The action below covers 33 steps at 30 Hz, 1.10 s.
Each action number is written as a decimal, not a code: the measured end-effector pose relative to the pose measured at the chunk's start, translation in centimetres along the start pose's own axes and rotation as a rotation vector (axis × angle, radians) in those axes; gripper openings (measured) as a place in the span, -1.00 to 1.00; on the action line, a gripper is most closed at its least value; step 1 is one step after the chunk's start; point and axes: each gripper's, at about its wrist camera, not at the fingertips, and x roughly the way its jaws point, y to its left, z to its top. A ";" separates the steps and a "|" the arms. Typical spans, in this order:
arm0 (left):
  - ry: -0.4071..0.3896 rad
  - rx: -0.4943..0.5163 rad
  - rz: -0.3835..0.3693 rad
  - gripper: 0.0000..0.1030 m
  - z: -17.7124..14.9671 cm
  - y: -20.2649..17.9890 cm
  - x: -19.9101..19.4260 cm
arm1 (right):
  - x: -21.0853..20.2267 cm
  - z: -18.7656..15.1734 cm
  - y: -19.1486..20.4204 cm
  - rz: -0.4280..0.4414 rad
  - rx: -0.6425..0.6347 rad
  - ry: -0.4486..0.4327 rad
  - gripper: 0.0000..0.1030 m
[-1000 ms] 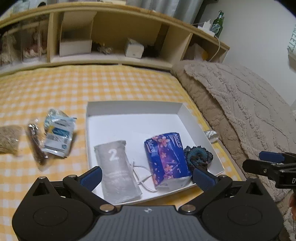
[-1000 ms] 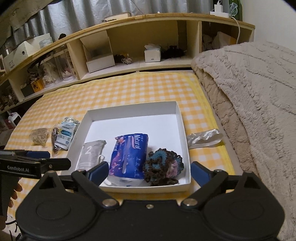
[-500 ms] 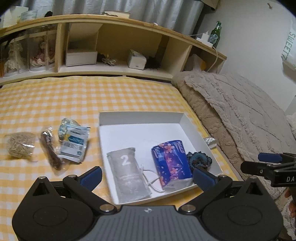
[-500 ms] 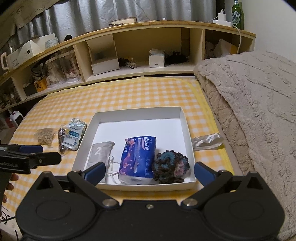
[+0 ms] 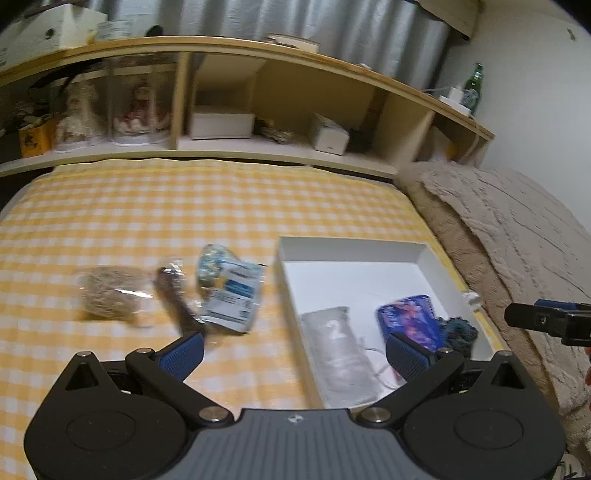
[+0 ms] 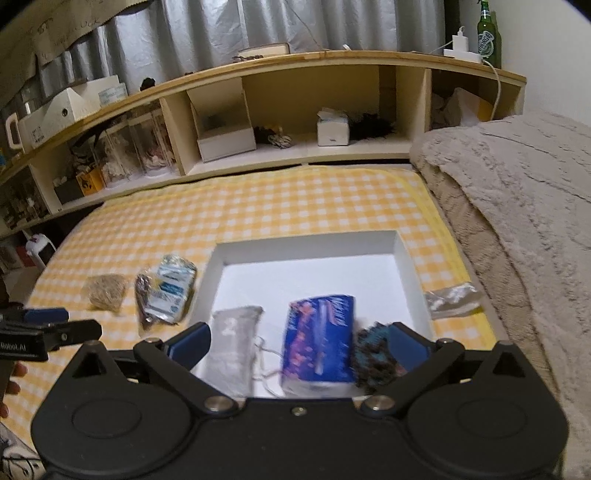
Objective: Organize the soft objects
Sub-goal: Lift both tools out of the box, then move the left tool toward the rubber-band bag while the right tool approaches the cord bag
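Observation:
A white box (image 6: pixel 406 258) (image 5: pixel 284 280) lies on the yellow checked cover. Inside it are a grey pouch marked 2 (image 6: pixel 232 347) (image 5: pixel 336 350), a blue flowered tissue pack (image 6: pixel 319 343) (image 5: pixel 410 317) and a dark crocheted scrunchie (image 6: pixel 373 358) (image 5: pixel 460 332). Left of the box lie a blue-and-white packet (image 5: pixel 232 295) (image 6: pixel 171 291), a dark brown bagged item (image 5: pixel 177 299) (image 6: pixel 142 295) and a bag of tan strands (image 5: pixel 110 291) (image 6: pixel 107 291). My left gripper (image 5: pixel 293 350) is open over the box's left wall. My right gripper (image 6: pixel 299 343) is open above the box's near side. Nothing is held.
A crumpled clear wrapper (image 6: pixel 452 302) lies right of the box. A beige blanket (image 6: pixel 517 221) covers the bed's right side. A wooden shelf unit (image 6: pixel 295 96) with boxes and jars runs along the far edge. A green bottle (image 6: pixel 487 33) stands on top.
Both grippers pulled back from the box and rose a little. The left view swung left, bringing the loose packets toward its middle.

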 end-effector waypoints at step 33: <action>-0.016 -0.003 0.179 1.00 1.4 14.9 5.1 | 10.7 -0.4 13.7 0.205 0.055 -0.048 1.00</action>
